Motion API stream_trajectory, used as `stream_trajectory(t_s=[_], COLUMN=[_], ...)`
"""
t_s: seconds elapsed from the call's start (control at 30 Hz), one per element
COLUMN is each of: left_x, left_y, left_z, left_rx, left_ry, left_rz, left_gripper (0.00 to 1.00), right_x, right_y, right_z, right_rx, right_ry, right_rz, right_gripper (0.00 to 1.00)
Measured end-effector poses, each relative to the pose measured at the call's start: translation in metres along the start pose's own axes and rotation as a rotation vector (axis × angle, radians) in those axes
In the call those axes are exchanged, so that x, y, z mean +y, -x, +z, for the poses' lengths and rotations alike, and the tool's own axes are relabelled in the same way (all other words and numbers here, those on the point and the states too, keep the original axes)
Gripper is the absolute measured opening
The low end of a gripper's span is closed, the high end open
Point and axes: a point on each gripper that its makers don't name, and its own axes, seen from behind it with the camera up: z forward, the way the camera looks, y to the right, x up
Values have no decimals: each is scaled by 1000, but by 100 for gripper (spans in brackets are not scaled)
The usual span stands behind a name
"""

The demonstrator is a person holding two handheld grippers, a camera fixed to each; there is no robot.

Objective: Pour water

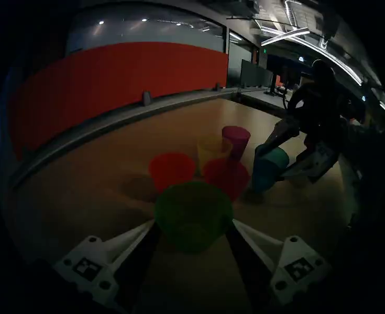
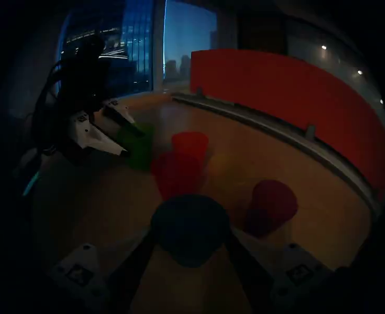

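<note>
Cups gripped, pour pending: your left gripper clamps the green cup, your right gripper the teal cup, beside loose cups on the table; next move likely: align rims, tip slowly.

Right tongs clasp a teal cup (two red cups stand just beyond).

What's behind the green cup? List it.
Left red cup, right red cup, then yellow cup, magenta cup; teal cup farther right. The green cup partly covers both red cups' lower edges.
</note>
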Motion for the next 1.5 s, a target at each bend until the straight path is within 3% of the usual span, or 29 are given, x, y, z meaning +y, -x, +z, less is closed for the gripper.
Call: stream_trajectory(t_s=[0.83,1.2,1.5], left_x=[20,30,38], left_y=[-89,-119,-134], left_z=[-75,-100,-112], left_rx=[268,375,425], left_ry=[-84,-90,-77], left_rz=[50,52,37], left_gripper=[84,83,84], right_x=[-9,-19,-22], right_y=[-121,-161,-180], right_z=[-78,-98,-107], right_rx=[318,412,458], right_ry=[76,64,49], right_rz=[-33,-27,-8], right_gripper=[95,95,94])
